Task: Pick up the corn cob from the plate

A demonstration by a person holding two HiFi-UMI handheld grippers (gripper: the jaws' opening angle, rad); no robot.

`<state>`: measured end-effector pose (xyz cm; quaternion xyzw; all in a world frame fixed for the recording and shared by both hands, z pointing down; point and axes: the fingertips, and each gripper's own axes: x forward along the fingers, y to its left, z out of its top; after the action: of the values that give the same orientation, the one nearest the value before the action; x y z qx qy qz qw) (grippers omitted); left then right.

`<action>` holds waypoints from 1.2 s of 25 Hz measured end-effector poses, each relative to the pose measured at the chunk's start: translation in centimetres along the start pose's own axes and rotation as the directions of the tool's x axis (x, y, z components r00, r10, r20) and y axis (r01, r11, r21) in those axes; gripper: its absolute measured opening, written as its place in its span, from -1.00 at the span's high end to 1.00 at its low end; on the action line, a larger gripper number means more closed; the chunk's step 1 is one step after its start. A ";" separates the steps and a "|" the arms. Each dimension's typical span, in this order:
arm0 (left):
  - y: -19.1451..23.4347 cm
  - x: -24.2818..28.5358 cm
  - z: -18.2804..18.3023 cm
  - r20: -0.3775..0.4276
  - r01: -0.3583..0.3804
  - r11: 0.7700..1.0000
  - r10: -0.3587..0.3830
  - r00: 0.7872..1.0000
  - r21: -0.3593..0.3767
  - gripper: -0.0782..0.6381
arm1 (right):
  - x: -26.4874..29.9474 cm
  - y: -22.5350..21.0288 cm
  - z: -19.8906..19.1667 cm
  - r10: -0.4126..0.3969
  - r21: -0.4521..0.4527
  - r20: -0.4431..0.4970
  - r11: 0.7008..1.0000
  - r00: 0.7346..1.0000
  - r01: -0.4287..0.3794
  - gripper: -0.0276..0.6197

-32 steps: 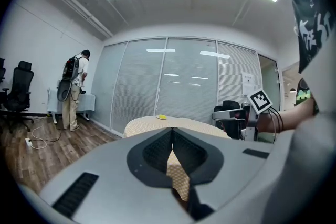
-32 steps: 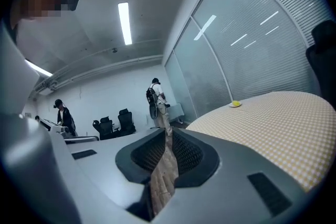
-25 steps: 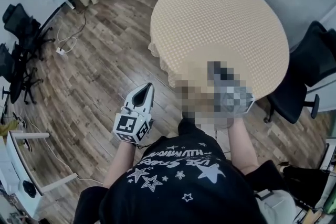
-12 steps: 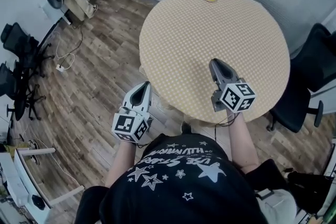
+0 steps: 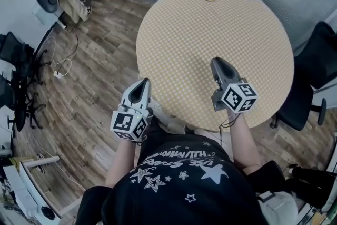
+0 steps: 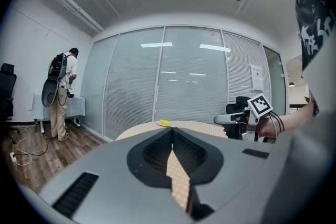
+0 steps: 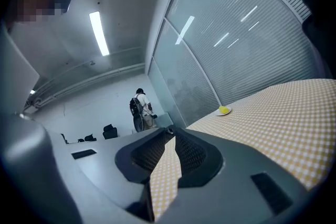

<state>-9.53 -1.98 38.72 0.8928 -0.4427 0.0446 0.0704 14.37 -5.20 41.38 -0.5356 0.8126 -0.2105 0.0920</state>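
We hold a gripper in each hand, with both bare forearms reaching forward from our body. Our left gripper (image 5: 142, 84) points ahead and roughly level, its marker cube sitting just in front of the wrist. Its jaws are drawn together at the tips with nothing between them, and it sits at the near-left edge of the table (image 5: 174, 18). Our right gripper (image 5: 217, 62) reaches in over the table's near edge, also level, its jaws closed tip to tip and empty. The two grippers run about parallel, well apart.
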 end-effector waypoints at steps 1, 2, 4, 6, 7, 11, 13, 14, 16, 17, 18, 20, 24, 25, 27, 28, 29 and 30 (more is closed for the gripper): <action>1.0 0.4 0.0 0.000 0.009 1.000 -0.009 1.000 -0.003 0.76 | 0.5 0.1 -0.1 -0.014 -0.002 0.001 1.000 1.000 0.014 0.74; 2.0 1.0 0.0 0.000 0.020 1.000 -0.020 1.000 -0.007 0.76 | 1.1 0.1 -0.2 -0.031 -0.002 0.004 1.000 0.999 0.031 0.74; 4.2 2.3 0.0 -0.001 0.045 0.999 -0.045 0.999 -0.014 0.76 | 2.3 -0.1 -0.4 -0.074 0.002 0.015 0.997 0.997 0.073 0.74; 6.5 3.8 -0.1 -0.006 0.081 0.997 -0.081 0.997 -0.016 0.76 | 3.5 -0.2 -0.6 -0.122 0.007 0.030 0.993 0.992 0.121 0.74; 7.7 4.6 -0.2 -0.009 0.102 0.995 -0.102 0.995 -0.016 0.76 | 4.2 -0.3 -0.6 -0.147 0.010 0.038 0.989 0.988 0.147 0.74; 12.8 8.5 0.2 -0.017 0.200 0.979 -0.201 0.979 -0.024 0.76 | 7.4 -0.4 -0.2 -0.263 0.020 0.071 0.965 0.962 0.263 0.74; 14.6 10.4 0.6 -0.019 0.266 0.964 -0.266 0.964 -0.011 0.76 | 8.7 -0.3 0.3 -0.331 0.026 0.094 0.944 0.939 0.330 0.74; 15.4 11.1 0.8 -0.020 0.298 0.955 -0.298 0.954 -0.003 0.76 | 9.2 -0.1 0.5 -0.362 0.032 0.108 0.932 0.926 0.360 0.75; 17.0 12.2 1.1 -0.022 0.349 0.937 -0.349 0.937 -0.004 0.76 | 10.3 0.7 0.7 -0.410 0.047 0.127 0.912 0.903 0.408 0.74; 17.8 12.7 1.3 -0.024 0.368 0.930 -0.368 0.929 -0.011 0.76 | 10.8 1.2 0.7 -0.429 0.052 0.128 0.903 0.894 0.426 0.75; 18.5 13.2 1.5 -0.026 0.385 0.923 -0.385 0.922 -0.016 0.76 | 11.3 1.6 0.6 -0.444 0.053 0.124 0.896 0.887 0.441 0.75; 19.7 14.4 1.7 -0.037 0.421 0.907 -0.422 0.906 -0.017 0.76 | 12.1 2.3 0.2 -0.474 0.043 0.109 0.881 0.874 0.472 0.75; 20.3 16.4 1.8 -0.050 0.497 0.868 -0.496 0.867 0.003 0.76 | 12.1 2.4 -0.3 -0.538 0.047 0.098 0.843 0.837 0.536 0.75; 20.1 16.8 1.9 -0.048 0.507 0.862 -0.507 0.861 0.000 0.76 | 11.7 2.4 -0.4 -0.550 0.053 0.099 0.835 0.830 0.547 0.75; 19.9 17.9 2.0 -0.048 0.511 0.860 -0.511 0.859 -0.012 0.76 | 11.0 2.1 -0.5 -0.561 0.063 0.099 0.828 0.822 0.557 0.74; 19.6 18.5 2.1 -0.049 0.503 0.864 -0.504 0.863 -0.020 0.76 | 10.6 1.7 -0.4 -0.562 0.067 0.097 0.827 0.822 0.558 0.75; 19.2 19.1 2.4 -0.048 0.495 0.869 -0.496 0.867 -0.027 0.76 | 10.1 1.2 -0.3 -0.562 0.071 0.096 0.827 0.822 0.557 0.75; 18.5 19.5 2.9 -0.043 0.492 0.870 -0.493 0.869 -0.029 0.76 | 9.6 0.6 -0.1 -0.562 0.076 0.098 0.827 0.822 0.557 0.75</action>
<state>-12.42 -28.86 40.22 0.9741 -0.1993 0.0431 0.0977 9.92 -13.67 41.92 -0.7593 0.6085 -0.2146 0.0847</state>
